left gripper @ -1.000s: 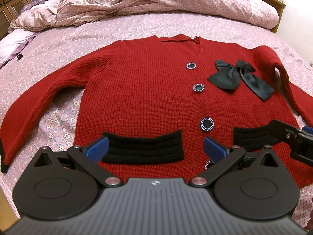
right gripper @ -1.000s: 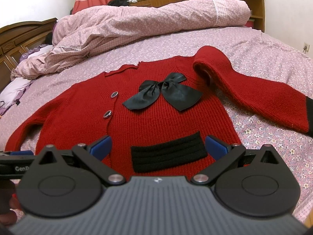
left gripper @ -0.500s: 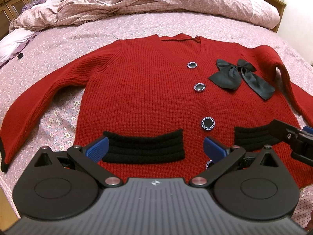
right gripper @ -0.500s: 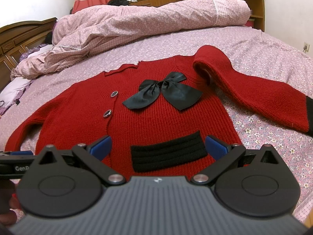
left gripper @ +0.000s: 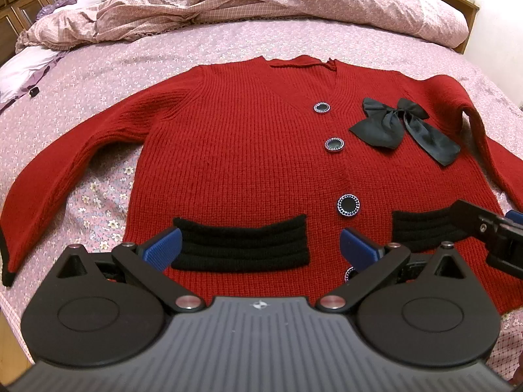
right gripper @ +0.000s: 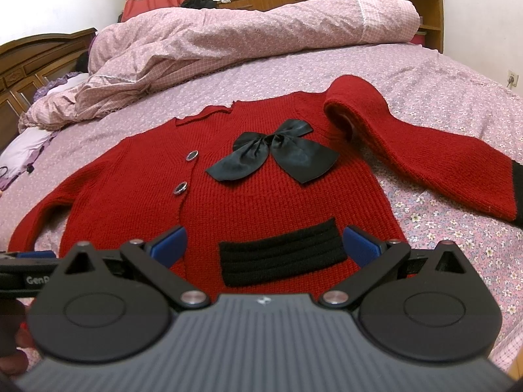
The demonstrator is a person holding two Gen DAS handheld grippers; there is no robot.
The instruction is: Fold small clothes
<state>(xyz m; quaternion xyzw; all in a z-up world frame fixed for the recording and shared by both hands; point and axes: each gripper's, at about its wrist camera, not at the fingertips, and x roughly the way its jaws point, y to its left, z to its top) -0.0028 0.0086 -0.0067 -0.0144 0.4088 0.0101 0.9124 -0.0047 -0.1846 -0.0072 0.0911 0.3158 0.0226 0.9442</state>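
Across the near edge of the pink floral bedsheet (left gripper: 202, 49) lies a red knitted cardigan (left gripper: 248, 163), front up, sleeves spread sideways. Above its hem hover the left gripper (left gripper: 260, 245) and right gripper (right gripper: 264, 241), both with blue fingers spread apart, holding nothing.

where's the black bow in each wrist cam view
Left wrist: the black bow sits upper right, right of the top two buttons on the red cardigan.
Right wrist: the black bow sits near centre, right of the two visible buttons.
Shared landmark: the top button.
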